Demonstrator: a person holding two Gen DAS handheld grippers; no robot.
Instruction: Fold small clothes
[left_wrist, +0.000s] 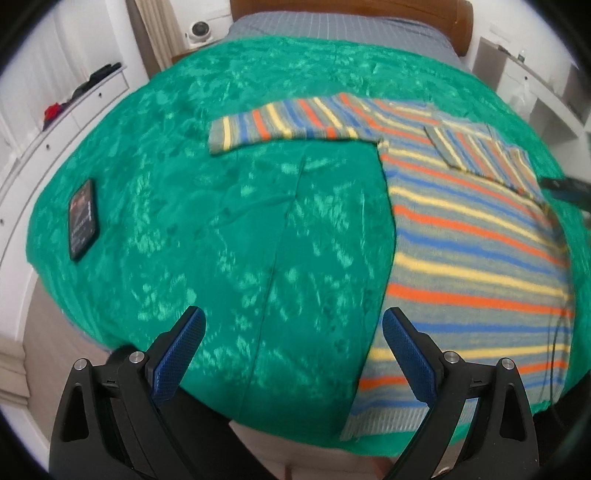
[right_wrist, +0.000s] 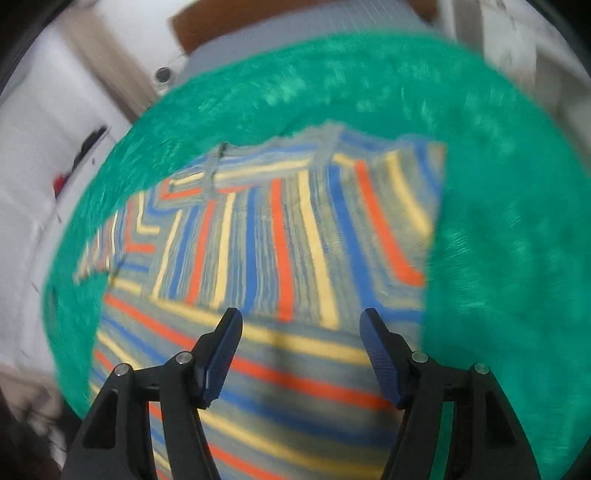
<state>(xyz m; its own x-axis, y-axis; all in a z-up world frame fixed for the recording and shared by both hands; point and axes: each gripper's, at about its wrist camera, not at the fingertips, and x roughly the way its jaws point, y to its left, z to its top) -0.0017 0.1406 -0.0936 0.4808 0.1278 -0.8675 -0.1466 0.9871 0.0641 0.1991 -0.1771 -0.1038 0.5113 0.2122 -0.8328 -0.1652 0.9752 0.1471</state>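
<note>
A small striped sweater (left_wrist: 469, 240), grey with orange, blue and yellow bands, lies flat on a green blanket (left_wrist: 221, 221). One sleeve (left_wrist: 288, 123) stretches out to the left; the other sleeve (left_wrist: 480, 151) is folded over the body. My left gripper (left_wrist: 293, 328) is open and empty, above the blanket by the sweater's left edge near its hem. In the blurred right wrist view, my right gripper (right_wrist: 301, 328) is open and empty above the sweater (right_wrist: 288, 236), just before the folded sleeve. The right gripper's tip (left_wrist: 565, 186) shows at the right edge of the left wrist view.
A black phone (left_wrist: 84, 219) lies on the blanket's left part. White drawers (left_wrist: 55, 122) stand left of the bed, a white shelf unit (left_wrist: 535, 85) on the right. A wooden headboard (left_wrist: 351, 9) and a small white fan (left_wrist: 199, 31) are at the far end.
</note>
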